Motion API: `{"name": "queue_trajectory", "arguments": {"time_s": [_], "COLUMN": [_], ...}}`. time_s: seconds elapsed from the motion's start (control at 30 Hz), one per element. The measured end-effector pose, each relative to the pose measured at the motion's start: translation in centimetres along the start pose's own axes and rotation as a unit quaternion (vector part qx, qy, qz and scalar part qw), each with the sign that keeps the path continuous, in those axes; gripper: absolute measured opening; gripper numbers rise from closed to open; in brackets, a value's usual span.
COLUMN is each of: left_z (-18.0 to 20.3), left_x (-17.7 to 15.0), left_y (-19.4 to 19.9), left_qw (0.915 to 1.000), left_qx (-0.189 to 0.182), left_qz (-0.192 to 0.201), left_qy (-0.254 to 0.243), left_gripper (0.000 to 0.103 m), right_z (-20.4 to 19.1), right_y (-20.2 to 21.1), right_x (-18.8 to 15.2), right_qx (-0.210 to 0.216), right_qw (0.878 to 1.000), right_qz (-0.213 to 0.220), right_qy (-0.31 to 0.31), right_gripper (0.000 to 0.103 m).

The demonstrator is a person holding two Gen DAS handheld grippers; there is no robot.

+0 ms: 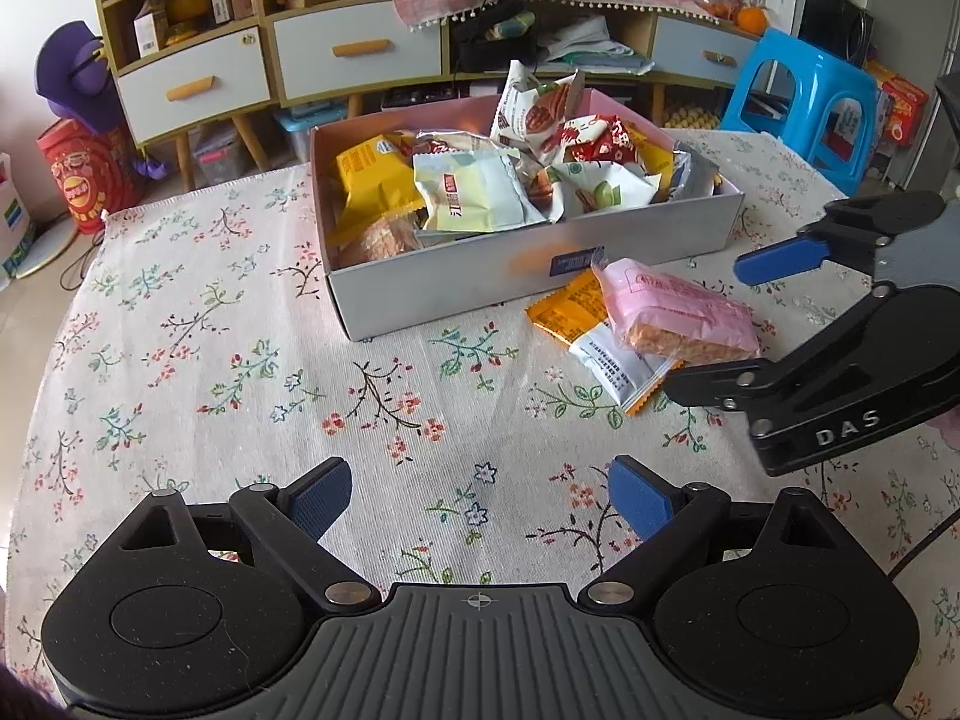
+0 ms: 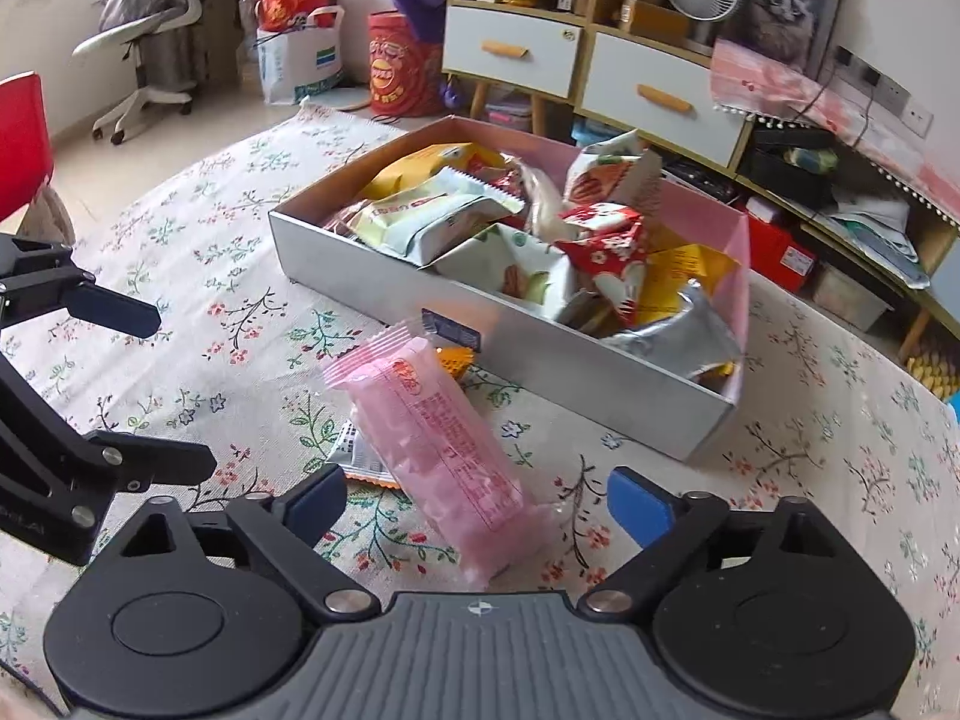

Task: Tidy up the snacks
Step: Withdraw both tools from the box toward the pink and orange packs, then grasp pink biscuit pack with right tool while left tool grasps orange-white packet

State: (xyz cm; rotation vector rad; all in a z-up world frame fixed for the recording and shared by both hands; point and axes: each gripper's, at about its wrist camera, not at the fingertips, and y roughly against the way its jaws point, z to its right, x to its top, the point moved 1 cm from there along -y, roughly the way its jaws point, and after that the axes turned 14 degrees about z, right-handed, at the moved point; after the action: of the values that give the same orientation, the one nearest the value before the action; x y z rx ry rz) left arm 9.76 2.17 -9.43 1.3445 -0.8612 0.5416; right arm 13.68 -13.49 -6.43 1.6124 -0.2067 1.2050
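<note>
A pink snack packet [image 2: 444, 450] lies on the floral tablecloth just in front of the grey box [image 2: 540, 372], which is heaped with several snack packets. It rests across an orange packet [image 1: 570, 306] and a white one [image 1: 618, 369]. My right gripper [image 2: 477, 501] is open, tilted down, with the pink packet [image 1: 678, 318] between its fingers; a gap shows on both sides of the wrapper. My left gripper [image 1: 480, 501] is open over bare cloth, nearer the table's front, with nothing between its fingers. It appears at the left of the right wrist view [image 2: 186, 391].
The box [image 1: 456, 282] sits mid-table with its long wall facing me. A blue plastic stool [image 1: 804, 96] stands beyond the table's far right edge. A low cabinet with drawers [image 1: 354, 60] runs behind. A red chair [image 2: 21, 138] is at the table's left side.
</note>
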Motion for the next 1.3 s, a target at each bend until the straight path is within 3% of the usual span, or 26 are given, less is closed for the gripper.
{"name": "queue_trajectory", "arguments": {"time_s": [0.3,0.43,0.73,1.07,1.17,1.3], "left_z": [0.3,0.7,2.4,4.8,5.4,5.7], "left_x": [0.2,0.3,1.3,2.8,2.8,2.3], "left_y": [-0.8,-1.4,-3.2,-5.2,-5.6,-6.1], "left_qw": [1.0000,1.0000,0.9994,0.9946,0.9942,0.9941], "left_qx": [0.003,0.003,0.006,0.028,0.033,0.047], "left_qz": [-0.003,-0.004,0.007,0.056,0.060,0.050], "left_qy": [0.000,0.005,0.034,0.083,0.083,0.085], "left_gripper": [0.094,0.094,0.094,0.091,0.085,0.070], "right_z": [-0.6,-0.5,2.0,4.6,5.2,5.5], "right_y": [-0.8,-0.4,0.8,1.6,1.8,1.9], "right_x": [0.0,0.4,0.9,0.1,-0.2,-0.5], "right_qx": [0.008,0.005,-0.024,-0.059,-0.062,-0.065], "right_qw": [1.000,1.000,0.999,0.998,0.997,0.997], "right_qz": [-0.006,0.000,0.018,0.009,0.008,0.005], "right_qy": [0.020,0.023,-0.014,-0.034,-0.039,-0.040], "right_gripper": [0.050,0.023,0.021,0.021,0.021,0.021]}}
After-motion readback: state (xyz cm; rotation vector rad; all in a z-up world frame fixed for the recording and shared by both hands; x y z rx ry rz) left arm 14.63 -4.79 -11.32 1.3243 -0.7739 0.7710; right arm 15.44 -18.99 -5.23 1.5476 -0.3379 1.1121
